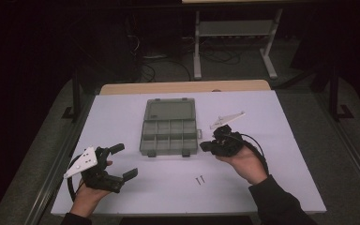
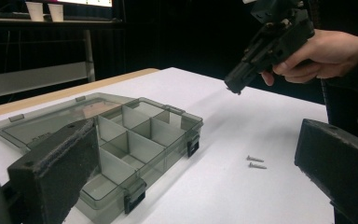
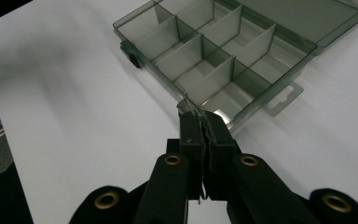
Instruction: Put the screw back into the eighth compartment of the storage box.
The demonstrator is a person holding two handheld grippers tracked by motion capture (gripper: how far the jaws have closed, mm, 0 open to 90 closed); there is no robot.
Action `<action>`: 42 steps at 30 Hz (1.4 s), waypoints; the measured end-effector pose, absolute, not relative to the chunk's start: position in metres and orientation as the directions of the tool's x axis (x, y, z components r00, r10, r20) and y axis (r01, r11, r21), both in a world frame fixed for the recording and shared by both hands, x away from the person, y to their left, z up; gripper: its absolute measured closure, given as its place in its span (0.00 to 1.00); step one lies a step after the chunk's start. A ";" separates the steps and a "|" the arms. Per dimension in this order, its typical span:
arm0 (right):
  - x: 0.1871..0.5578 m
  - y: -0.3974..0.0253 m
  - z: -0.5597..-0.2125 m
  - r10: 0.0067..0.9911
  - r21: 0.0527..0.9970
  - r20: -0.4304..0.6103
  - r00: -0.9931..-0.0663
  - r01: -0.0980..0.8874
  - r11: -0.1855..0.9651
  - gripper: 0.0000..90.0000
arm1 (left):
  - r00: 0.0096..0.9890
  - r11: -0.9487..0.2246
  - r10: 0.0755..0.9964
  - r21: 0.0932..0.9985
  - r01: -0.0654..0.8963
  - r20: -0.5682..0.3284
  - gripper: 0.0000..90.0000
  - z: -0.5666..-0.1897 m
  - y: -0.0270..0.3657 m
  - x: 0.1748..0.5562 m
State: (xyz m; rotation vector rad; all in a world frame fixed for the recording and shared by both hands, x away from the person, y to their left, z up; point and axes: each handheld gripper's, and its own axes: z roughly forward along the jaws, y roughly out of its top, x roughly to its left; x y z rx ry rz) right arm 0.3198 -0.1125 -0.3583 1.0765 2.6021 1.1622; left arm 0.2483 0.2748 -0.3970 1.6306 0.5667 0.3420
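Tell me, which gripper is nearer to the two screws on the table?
Right. The right gripper is raised a little beyond the two screws, near the open organizer box. The left gripper is farther off, open, toward the table's left edge.

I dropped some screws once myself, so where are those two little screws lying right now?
In the high view the two screws lie side by side on the white table, nearer the person than the open compartment box and left of the right gripper.

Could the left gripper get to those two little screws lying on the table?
Probably yes. The left gripper has its jaws wide open, and the two screws lie loose on bare white table, in front of the open organizer box, with nothing between them.
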 end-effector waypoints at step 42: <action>0.370 -0.067 -0.379 0.654 0.696 0.136 -0.744 0.542 0.471 0.97 | 0.839 -0.067 0.536 0.985 0.158 -0.098 0.00 -0.397 0.273 0.250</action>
